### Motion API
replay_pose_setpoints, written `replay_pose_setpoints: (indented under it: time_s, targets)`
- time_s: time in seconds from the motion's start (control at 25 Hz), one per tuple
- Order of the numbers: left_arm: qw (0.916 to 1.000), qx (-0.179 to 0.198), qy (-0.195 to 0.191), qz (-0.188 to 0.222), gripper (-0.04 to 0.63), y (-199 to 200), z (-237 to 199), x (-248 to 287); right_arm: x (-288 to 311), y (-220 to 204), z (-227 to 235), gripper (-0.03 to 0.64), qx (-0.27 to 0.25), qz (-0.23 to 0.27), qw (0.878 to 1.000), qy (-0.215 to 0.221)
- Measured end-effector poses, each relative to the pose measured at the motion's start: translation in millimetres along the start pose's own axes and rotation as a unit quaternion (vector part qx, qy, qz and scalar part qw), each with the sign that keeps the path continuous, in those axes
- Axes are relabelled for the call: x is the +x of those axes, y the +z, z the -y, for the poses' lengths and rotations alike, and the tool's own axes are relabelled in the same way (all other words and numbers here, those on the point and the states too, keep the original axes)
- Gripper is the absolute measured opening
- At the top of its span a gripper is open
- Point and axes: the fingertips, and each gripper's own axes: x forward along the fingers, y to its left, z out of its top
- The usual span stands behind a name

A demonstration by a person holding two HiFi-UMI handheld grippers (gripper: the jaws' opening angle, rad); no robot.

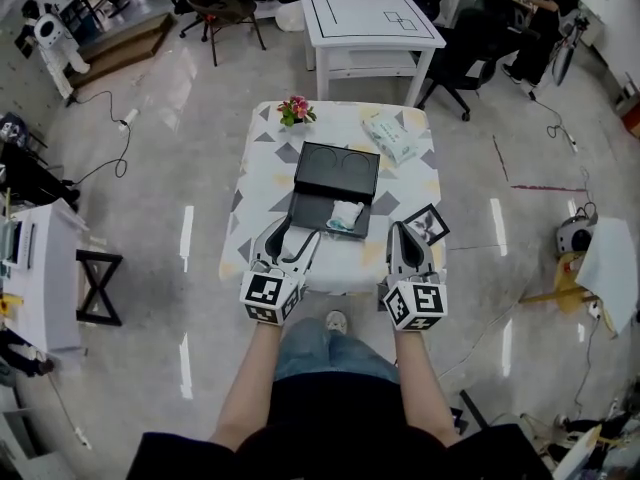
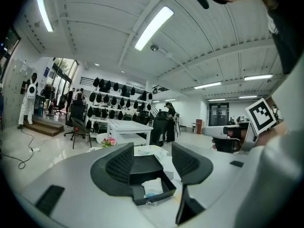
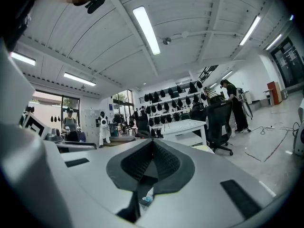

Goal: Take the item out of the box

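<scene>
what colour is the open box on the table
The box is black, lid and base alike; the head view shows it best.

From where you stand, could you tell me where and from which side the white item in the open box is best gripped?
Probably by its raised, crumpled top, coming down from above on the near side. The white item lies in the right part of the black box, whose low walls ring it and whose lid lies opened behind it. The left gripper, jaws apart, already faces it.
</scene>
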Motion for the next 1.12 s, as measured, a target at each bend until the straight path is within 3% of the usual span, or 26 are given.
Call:
replay_pose_setpoints:
  time_s: [0.68, 1.12]
  targets:
    - [0.9989, 0.0, -0.032, -0.034, 0.247, 0.9, -20.3, 56.0, 56.6, 4.1, 9.7, 0.002, -0.005, -0.02, 1.0, -0.011]
    - [0.9925, 0.017, -0.055, -0.107, 0.247, -34.4, -29.1, 114.9, 108.4, -27.9, 23.6, 0.002, -0.024, -0.105, 0.994, 0.014]
